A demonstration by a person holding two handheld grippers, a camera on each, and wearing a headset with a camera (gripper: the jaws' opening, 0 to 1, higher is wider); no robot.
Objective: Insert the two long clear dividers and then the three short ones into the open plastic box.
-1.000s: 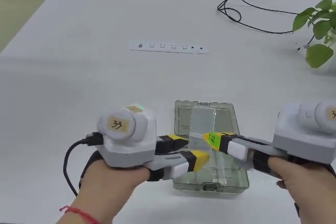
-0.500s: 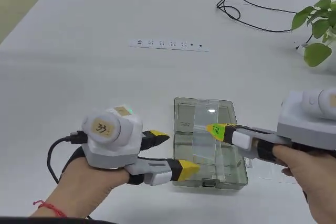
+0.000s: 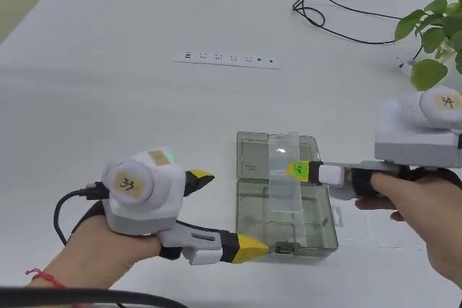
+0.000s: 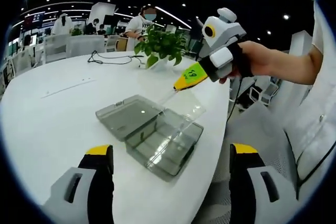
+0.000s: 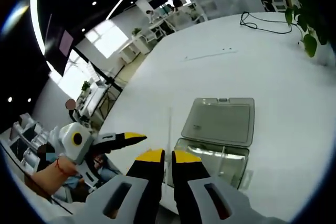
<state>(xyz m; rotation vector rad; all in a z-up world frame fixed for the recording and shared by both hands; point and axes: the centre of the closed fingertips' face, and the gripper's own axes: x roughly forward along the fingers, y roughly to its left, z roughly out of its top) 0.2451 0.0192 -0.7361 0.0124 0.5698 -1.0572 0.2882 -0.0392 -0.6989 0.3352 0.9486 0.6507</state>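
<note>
The open smoky plastic box (image 3: 321, 230) lies on the white table with its lid flat on the far side. My right gripper (image 3: 297, 170) is shut on a clear divider (image 3: 283, 187), which stands over the box's middle. In the right gripper view the shut gripper (image 5: 163, 156) holds the divider (image 5: 169, 127) edge-on above the box (image 5: 220, 121). My left gripper (image 3: 224, 212) is open and holds nothing, just left of the box's near corner. The left gripper view, between its own spread jaws (image 4: 170, 156), takes in the box (image 4: 118, 114), the divider (image 4: 184, 114) and the right gripper (image 4: 190, 77).
A white power strip (image 3: 229, 58) lies further back on the table. A black cable (image 3: 328, 14) coils at the back right. Beside it, a leafy plant (image 3: 432, 34) stands at the right edge. The left gripper's cord (image 3: 68, 203) trails off to the left.
My left gripper has opened and drawn back left, away from the divider. My right gripper still grips the divider, which now stands lower over the box.
</note>
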